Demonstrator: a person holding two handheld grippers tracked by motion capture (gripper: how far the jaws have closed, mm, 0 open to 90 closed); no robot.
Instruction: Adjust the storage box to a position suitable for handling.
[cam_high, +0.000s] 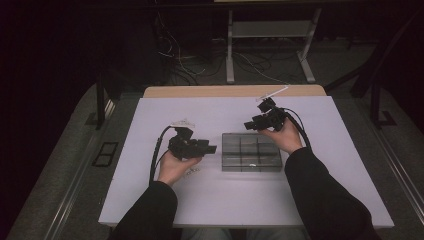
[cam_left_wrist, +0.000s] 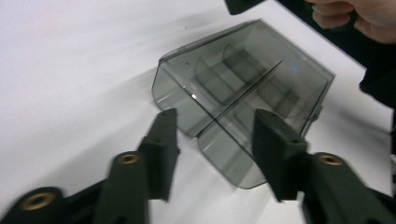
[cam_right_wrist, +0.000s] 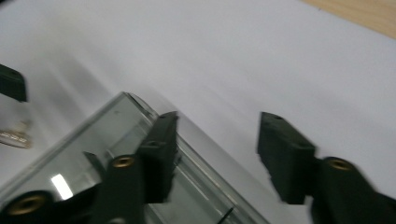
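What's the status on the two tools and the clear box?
Left tool open, nothing held. Right tool open, nothing held. Smoky clear divided box flat on white table, lid shut. Nothing blocking it.

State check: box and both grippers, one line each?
Box: flat on the table, lid shut as far as the high view shows, held by neither gripper.
Left gripper: jaws open, nothing between them, off the box's near end.
Right gripper: jaws open, gripping nothing, above the box's edge.
Small pale bits: loose on the table by the left hand.
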